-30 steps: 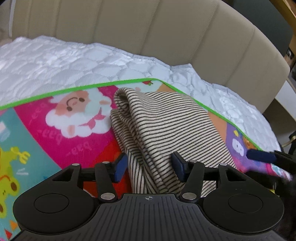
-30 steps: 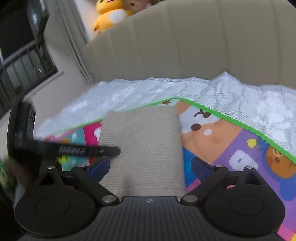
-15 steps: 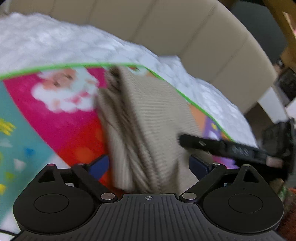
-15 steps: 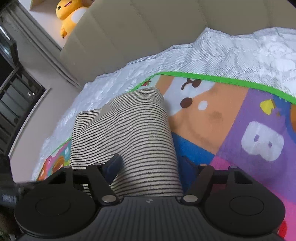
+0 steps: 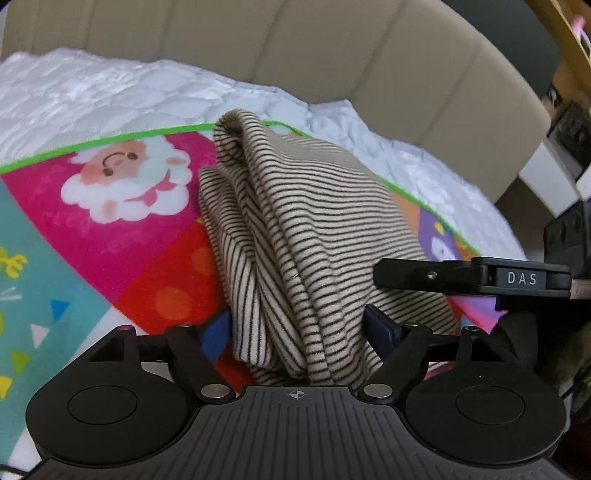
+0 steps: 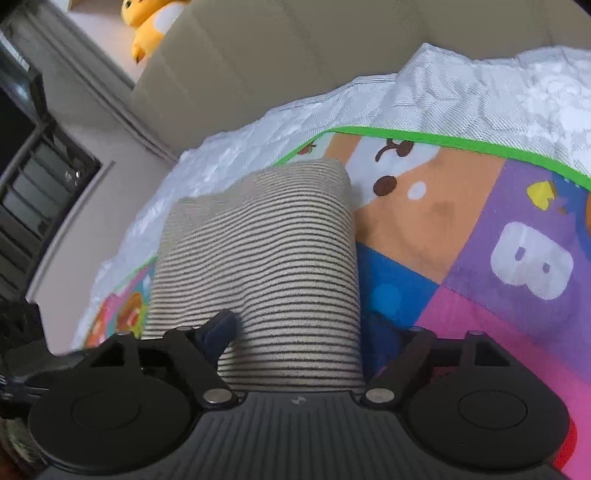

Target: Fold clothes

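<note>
A beige garment with thin black stripes (image 5: 295, 236) lies folded in a thick bundle on a colourful play mat (image 5: 122, 236). My left gripper (image 5: 299, 328) is closed around the near end of the bundle, its blue pads pressing both sides. My right gripper (image 6: 295, 332) grips the same garment (image 6: 266, 258) from the other side, pads squeezing its near end. The right gripper's finger (image 5: 443, 275) shows in the left wrist view, lying over the cloth's right edge.
The mat (image 6: 498, 240) has a green border and lies on a white quilted mattress (image 5: 92, 107). A beige padded headboard (image 5: 332, 55) stands behind. A yellow plush toy (image 6: 151, 22) sits on top of it. A dark window (image 6: 33, 192) is at the left.
Both grippers went from standing open around the bundle to closing on it. The bundle has lifted and bunched up slightly between them.
</note>
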Demonstrator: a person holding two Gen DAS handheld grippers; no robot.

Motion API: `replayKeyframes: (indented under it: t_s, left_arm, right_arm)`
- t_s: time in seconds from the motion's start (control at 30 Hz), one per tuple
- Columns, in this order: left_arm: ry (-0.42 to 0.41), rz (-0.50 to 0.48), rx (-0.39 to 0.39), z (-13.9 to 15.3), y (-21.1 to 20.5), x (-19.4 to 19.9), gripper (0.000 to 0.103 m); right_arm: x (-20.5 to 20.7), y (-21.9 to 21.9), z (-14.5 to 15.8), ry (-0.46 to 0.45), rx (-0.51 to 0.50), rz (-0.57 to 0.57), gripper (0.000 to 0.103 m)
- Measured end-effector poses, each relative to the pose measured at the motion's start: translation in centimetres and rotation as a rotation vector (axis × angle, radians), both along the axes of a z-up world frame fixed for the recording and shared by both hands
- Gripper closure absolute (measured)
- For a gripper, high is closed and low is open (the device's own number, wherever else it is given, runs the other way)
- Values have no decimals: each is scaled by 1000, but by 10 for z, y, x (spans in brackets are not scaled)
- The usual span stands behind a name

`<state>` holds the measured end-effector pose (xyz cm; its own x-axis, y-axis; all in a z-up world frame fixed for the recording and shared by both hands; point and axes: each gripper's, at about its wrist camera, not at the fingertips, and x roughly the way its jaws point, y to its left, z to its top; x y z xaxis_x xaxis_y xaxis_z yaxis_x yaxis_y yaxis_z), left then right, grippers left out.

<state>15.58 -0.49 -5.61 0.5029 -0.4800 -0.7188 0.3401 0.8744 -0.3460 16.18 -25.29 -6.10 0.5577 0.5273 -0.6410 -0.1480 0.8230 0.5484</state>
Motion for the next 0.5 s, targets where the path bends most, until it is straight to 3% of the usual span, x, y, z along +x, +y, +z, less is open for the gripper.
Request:
replayKeyframes:
  t_s: [0.27, 0.33, 0.43, 0.5]
  left_arm:
    - [11, -10, -28, -4, 4, -2, 23]
    - [6, -14, -38, -5, 5, -1, 23]
    - [16, -2, -69, -7, 10, 1, 23]
    - [14, 4, -75, -5, 12, 1, 23]
  right_arm:
    - [-2, 3, -2, -23, 3, 8, 17]
    - [-4, 4, 1, -45, 21, 13, 25]
    - [-13, 5, 18, -144, 77, 37, 28]
    - [-8, 5, 13, -114, 42, 18, 31]
